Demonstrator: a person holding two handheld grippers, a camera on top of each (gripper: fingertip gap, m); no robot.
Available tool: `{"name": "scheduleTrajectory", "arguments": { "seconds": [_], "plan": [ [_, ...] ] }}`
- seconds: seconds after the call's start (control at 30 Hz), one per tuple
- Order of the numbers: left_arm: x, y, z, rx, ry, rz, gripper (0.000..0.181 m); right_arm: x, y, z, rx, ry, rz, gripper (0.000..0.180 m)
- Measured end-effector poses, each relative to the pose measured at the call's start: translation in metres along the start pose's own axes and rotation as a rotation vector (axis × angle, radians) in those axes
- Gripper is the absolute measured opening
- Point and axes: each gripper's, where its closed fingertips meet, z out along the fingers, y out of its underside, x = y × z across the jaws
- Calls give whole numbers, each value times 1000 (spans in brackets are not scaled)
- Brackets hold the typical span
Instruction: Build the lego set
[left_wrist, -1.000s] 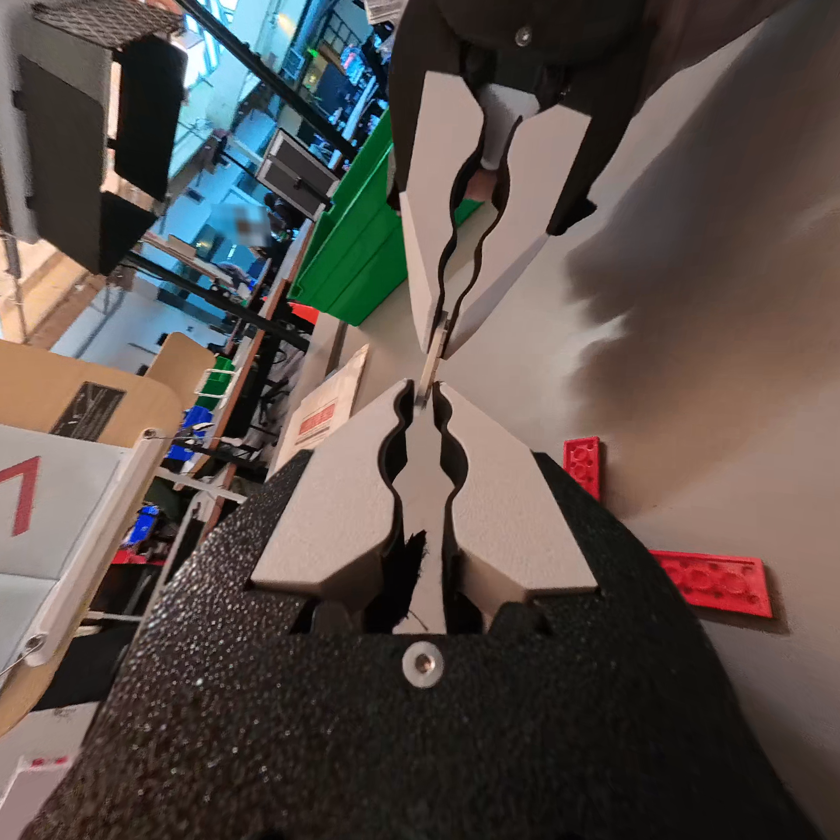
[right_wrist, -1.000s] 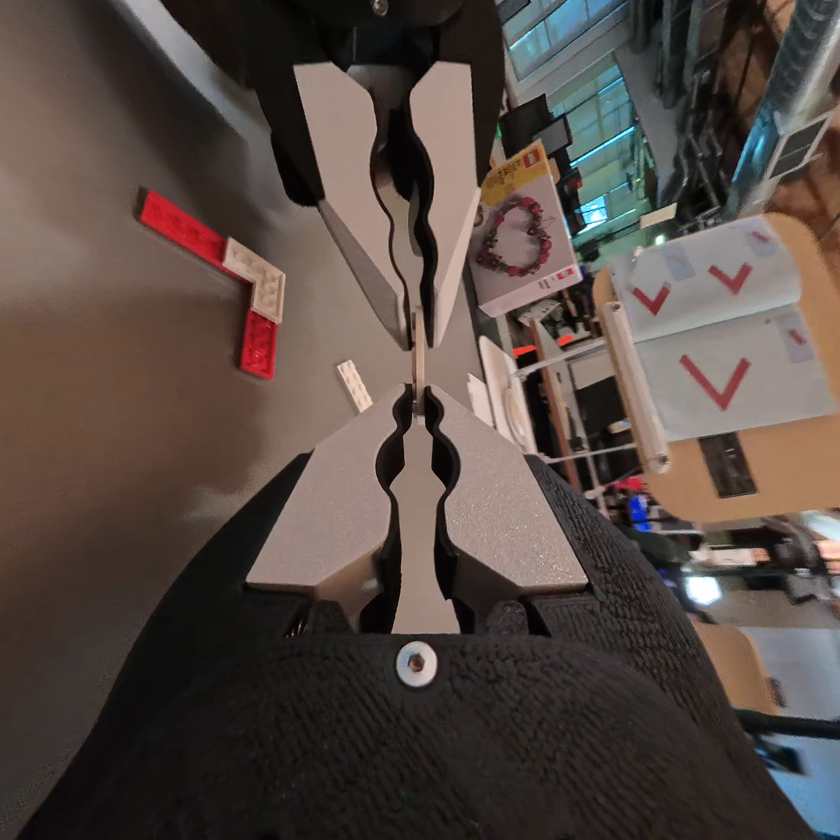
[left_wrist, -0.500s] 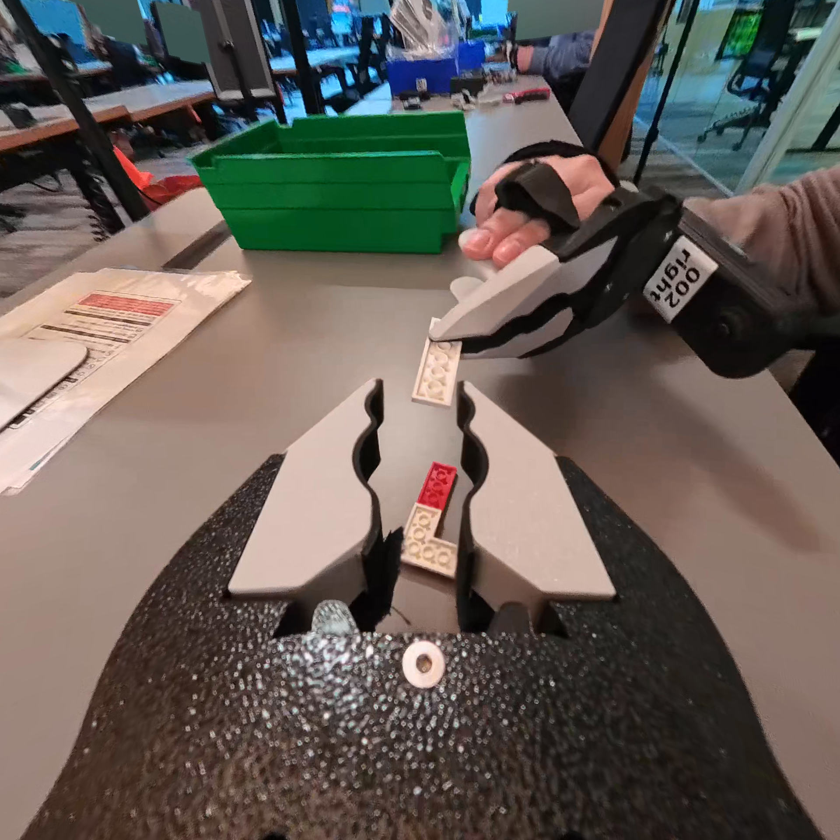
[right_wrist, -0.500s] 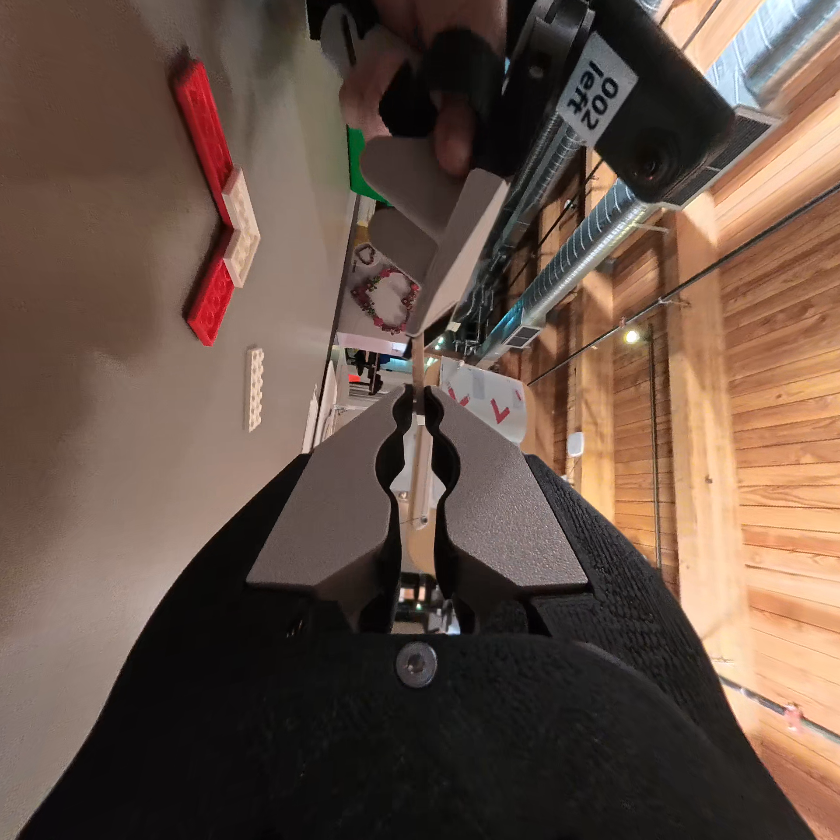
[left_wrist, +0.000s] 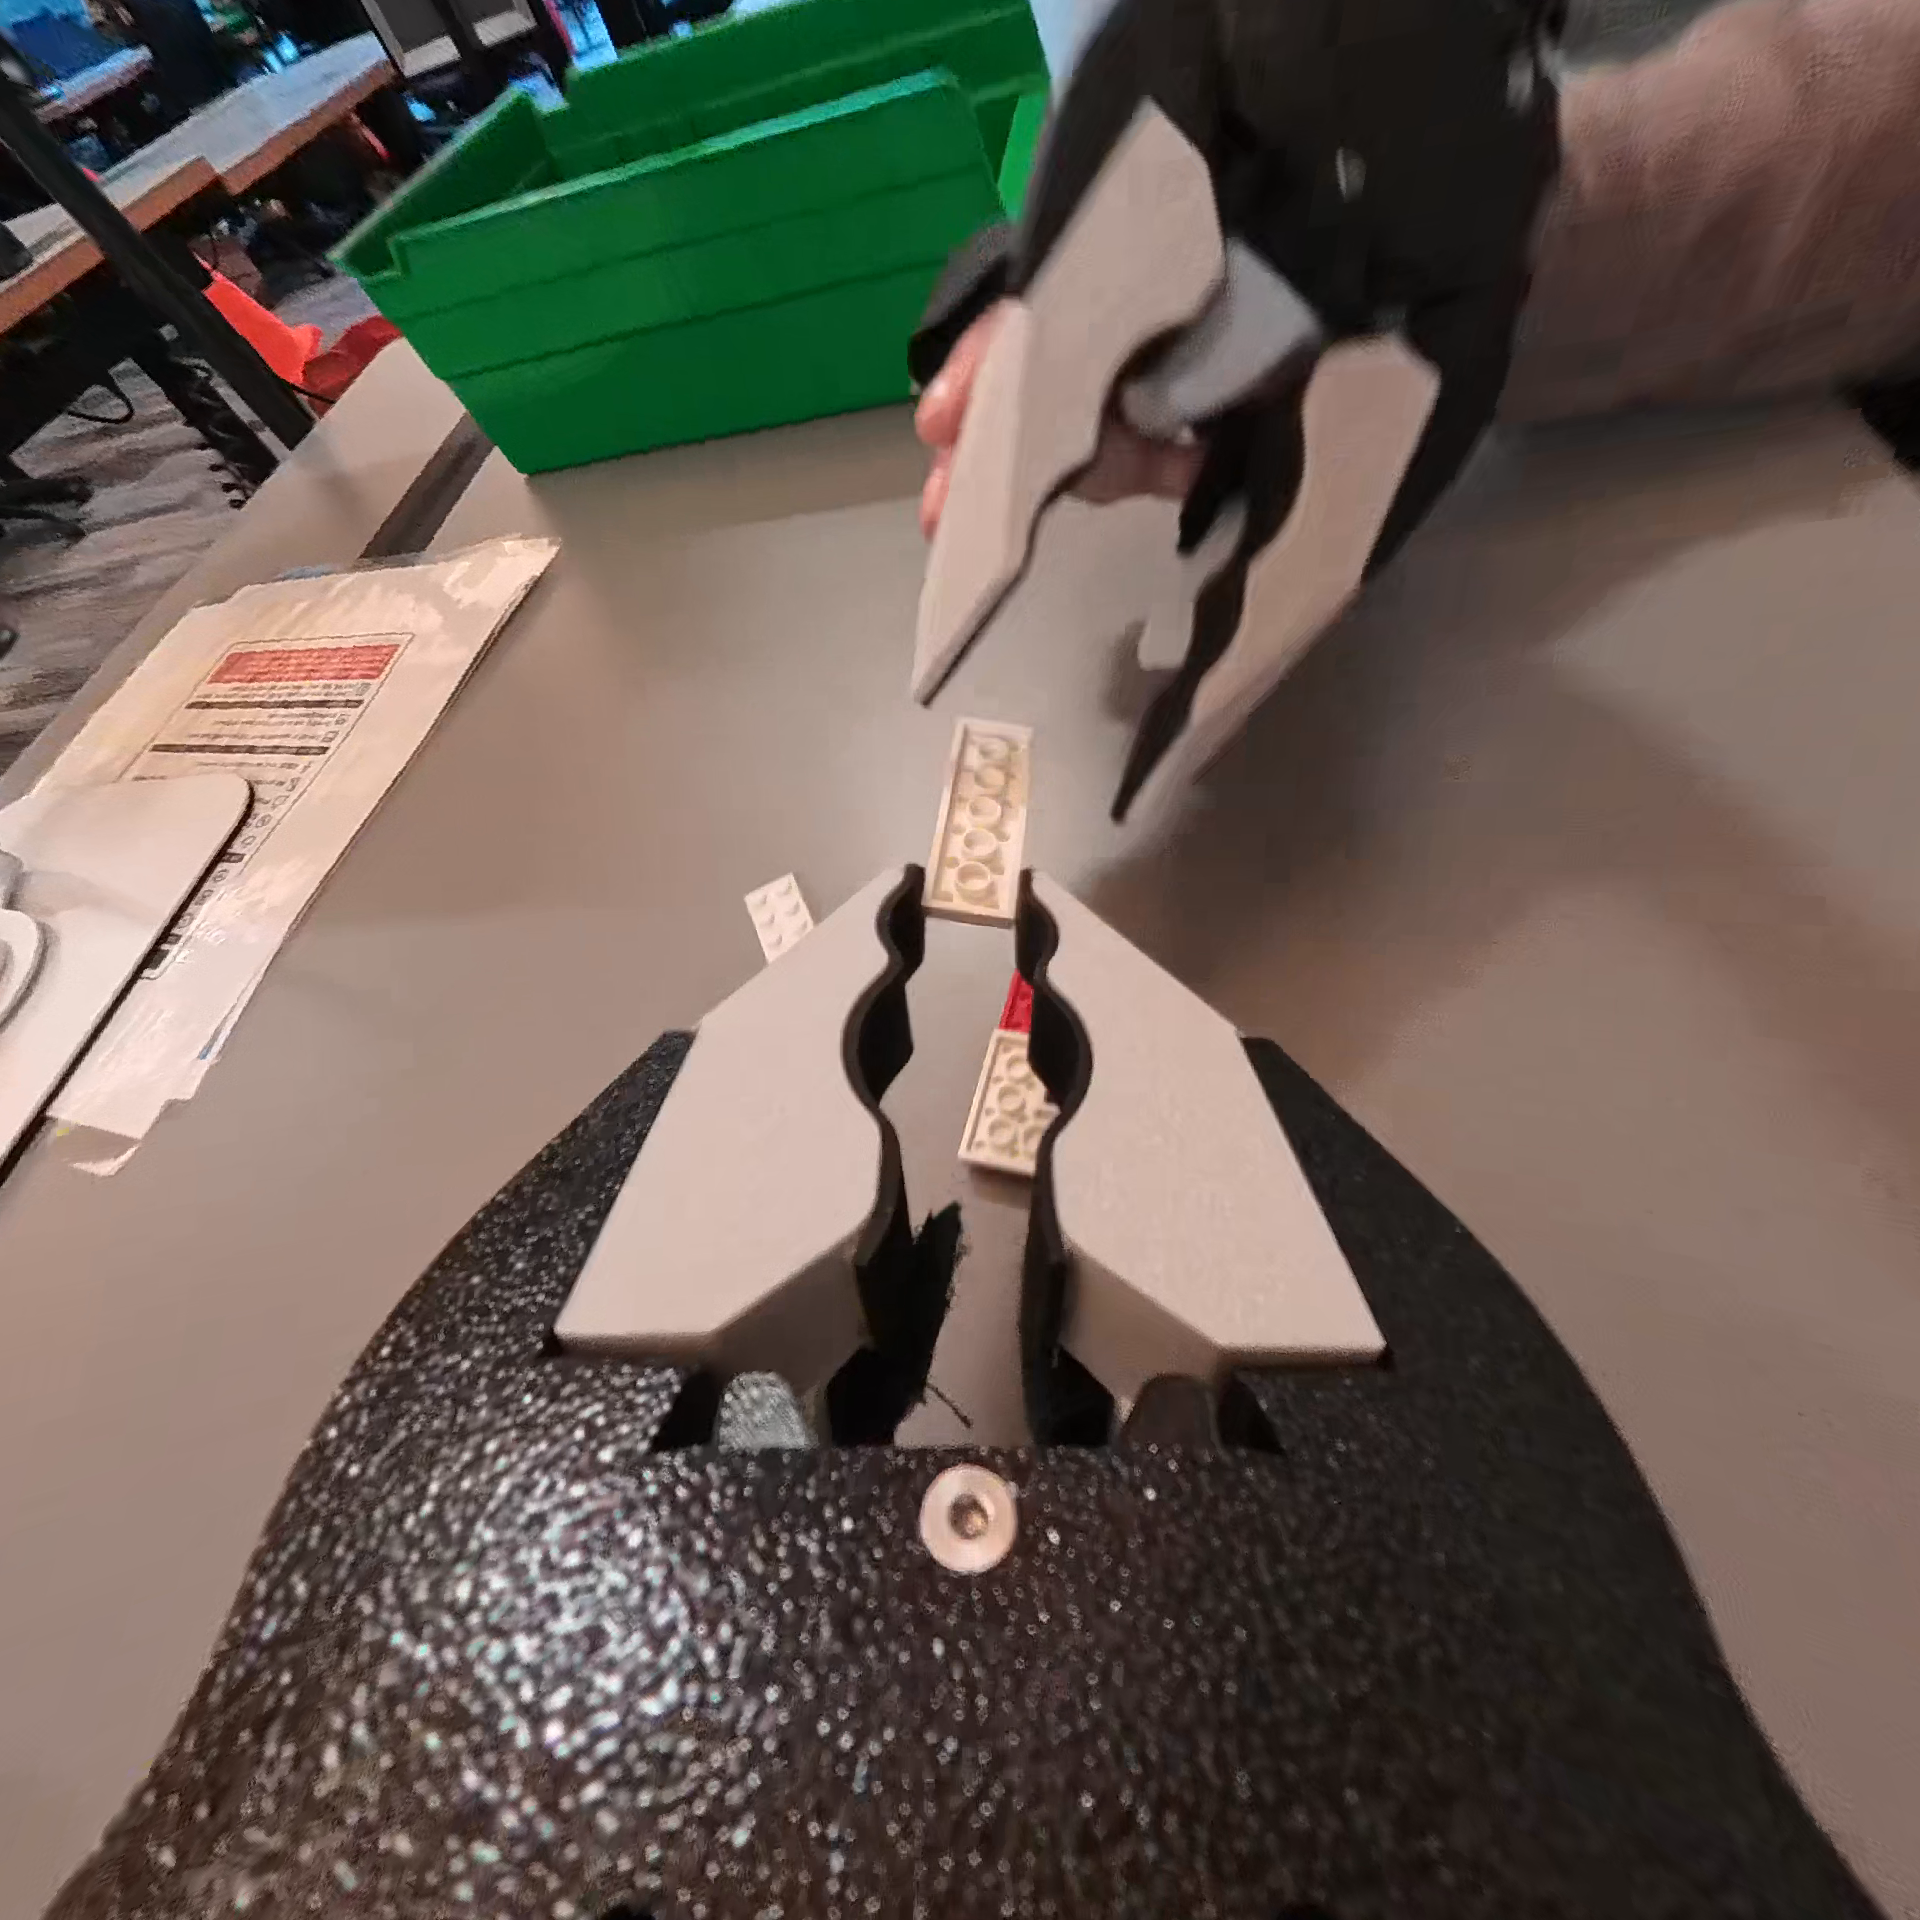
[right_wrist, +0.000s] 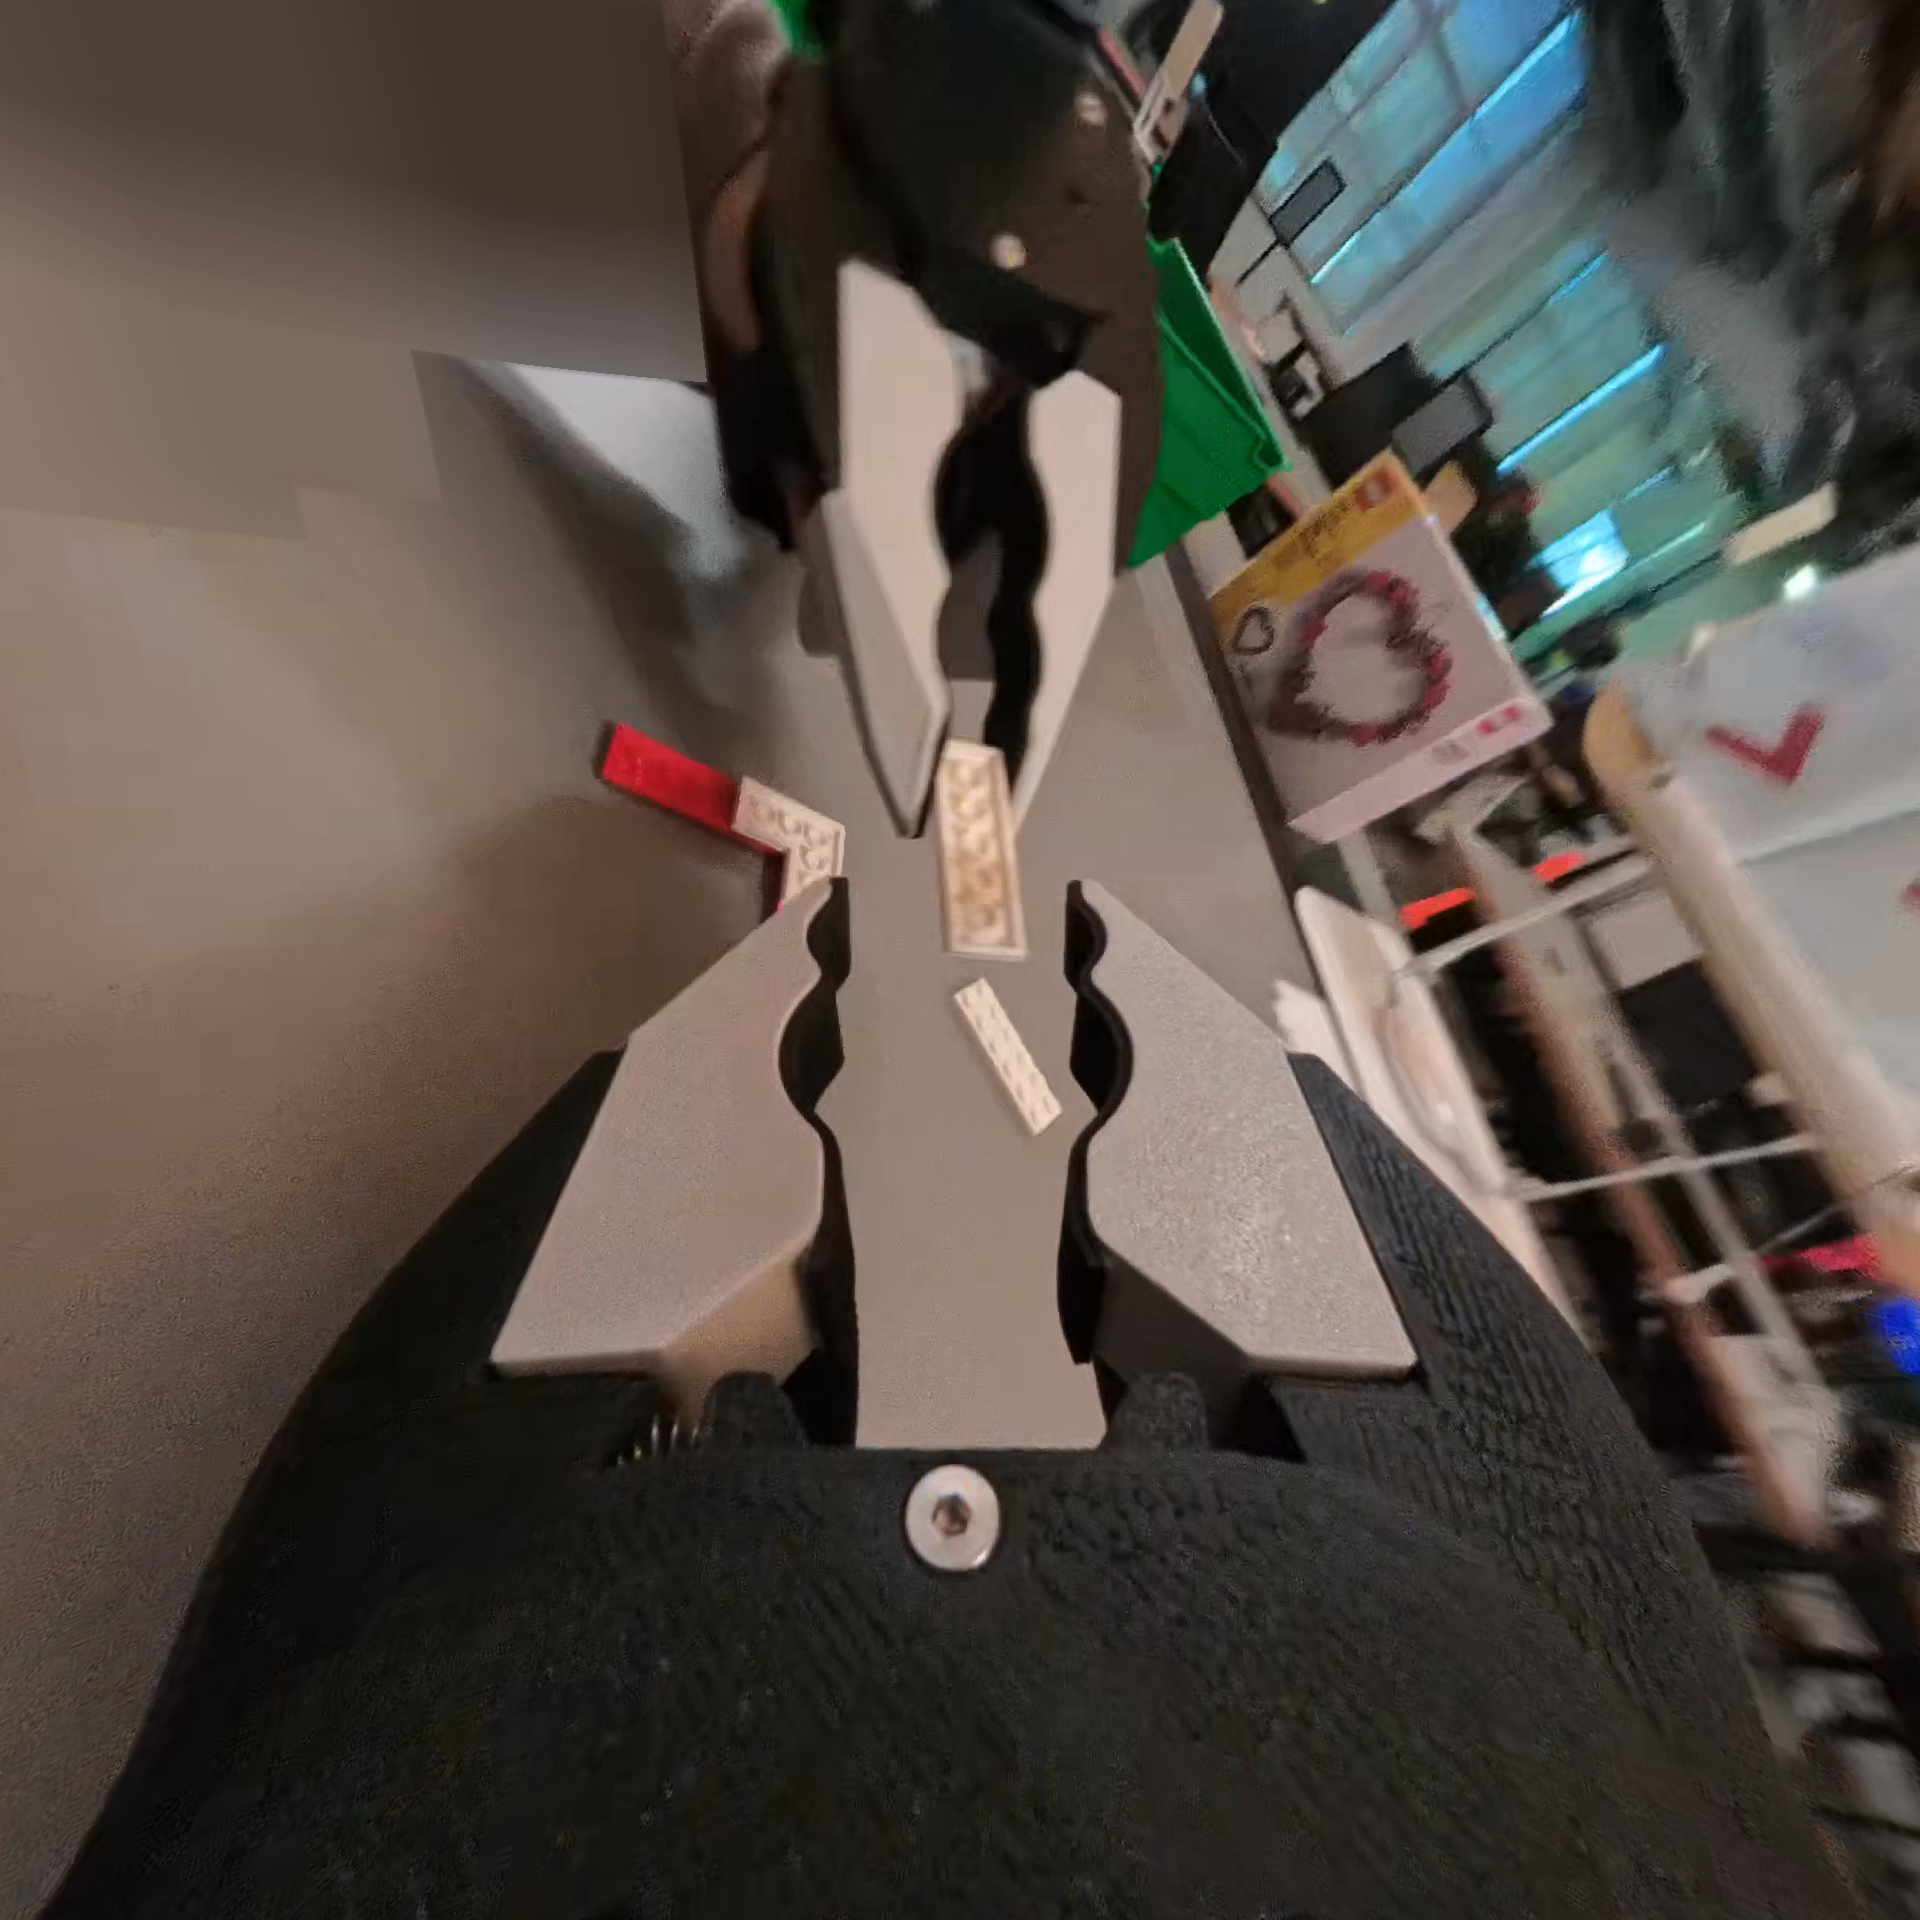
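My left gripper (left_wrist: 971, 883) is shut on the near end of a long white plate (left_wrist: 982, 810), held underside up above the grey table (left_wrist: 582, 935). My right gripper (right_wrist: 954, 888) is open and empty, just off the plate's far end (right_wrist: 977, 862). The right gripper also shows in the left wrist view (left_wrist: 1023, 748), with a hand behind it. A red and white L-shaped assembly (right_wrist: 790, 831) lies on the table, partly hidden under my left fingers (left_wrist: 1003, 1107). A small white plate (right_wrist: 1006, 1055) lies loose beside it (left_wrist: 779, 914).
Green bins (left_wrist: 675, 260) stand at the table's far side. A plastic bag with printed paper (left_wrist: 291, 707) and a white tray (left_wrist: 94, 883) lie at the left. The set's box (right_wrist: 1371, 665) stands near the table's edge.
Half a second ago the right gripper held the white plate and the left was open. Now the left gripper is shut on it and the right has opened and drawn back a little.
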Motion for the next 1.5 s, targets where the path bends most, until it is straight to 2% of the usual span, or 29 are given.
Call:
{"name": "scheduleTrajectory", "arguments": {
  "seconds": [0.07,0.23,0.3,0.47,0.63,0.83,1.07,1.23,1.37,1.5],
  "plan": [
    [4,6,2,-42,9,40,15,3,1,-2,-9,-34,102,31],
    [14,5,7,-49,54,56,15,-10,11,3,-100,-137,206,29],
    [14,5,8,-50,50,44,15,-12,11,4,-100,-147,205,15],
    [8,6,9,-72,12,-27,20,-12,20,2,-140,-168,234,14],
    [-10,5,-7,-56,-67,-80,23,-28,67,-10,-378,-278,296,14],
    [-17,8,-20,-53,-83,-147,28,-30,77,-17,-456,-313,360,15],
    [-20,11,-26,-68,-93,-170,33,-31,76,-22,-468,-356,483,41],
    [-27,6,-36,-29,-118,-191,32,-25,30,2,-265,-342,599,39],
    [-27,7,-38,-8,-102,-214,32,-45,30,30,-329,-371,551,39],
    [-25,4,-39,18,-79,-255,32,-45,37,38,-372,-360,569,31]
  ]
}}
